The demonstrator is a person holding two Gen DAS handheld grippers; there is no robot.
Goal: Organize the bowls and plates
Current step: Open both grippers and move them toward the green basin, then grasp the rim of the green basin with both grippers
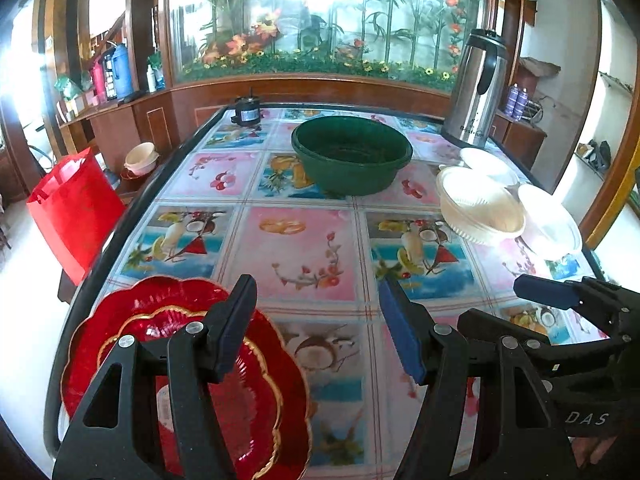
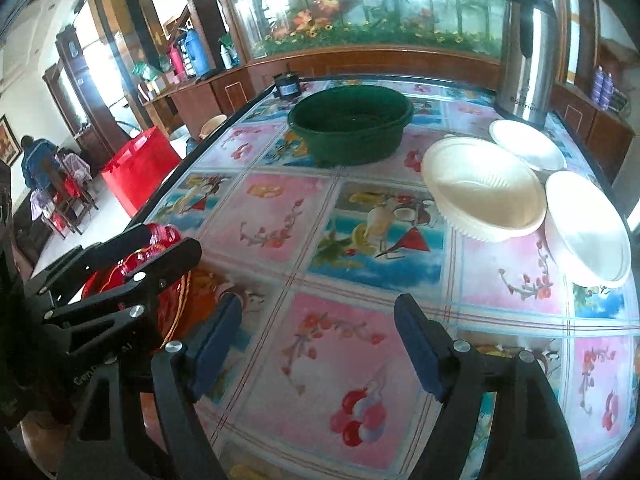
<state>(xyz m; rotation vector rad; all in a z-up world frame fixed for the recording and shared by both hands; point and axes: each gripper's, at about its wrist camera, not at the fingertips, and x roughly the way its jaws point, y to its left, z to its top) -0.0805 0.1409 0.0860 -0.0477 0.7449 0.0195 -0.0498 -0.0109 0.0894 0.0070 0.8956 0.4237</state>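
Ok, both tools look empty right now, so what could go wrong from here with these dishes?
1. The red plates sit at the table's near corner, rim close to the table edge; a nudge from the left tool could push them off.
2. The white bowls overlap and lean on each other near the right edge; lifting one may shift the rest.
3. The right tool is close beside the left, so they may collide.

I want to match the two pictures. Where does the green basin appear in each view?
Left wrist view: the green basin stands in the upper middle, on the far half of the table.
Right wrist view: the green basin is also upper middle, left of the cream bowl.
Shared landmark: the steel thermos stands to the right of the basin, at the far right corner, in both views.
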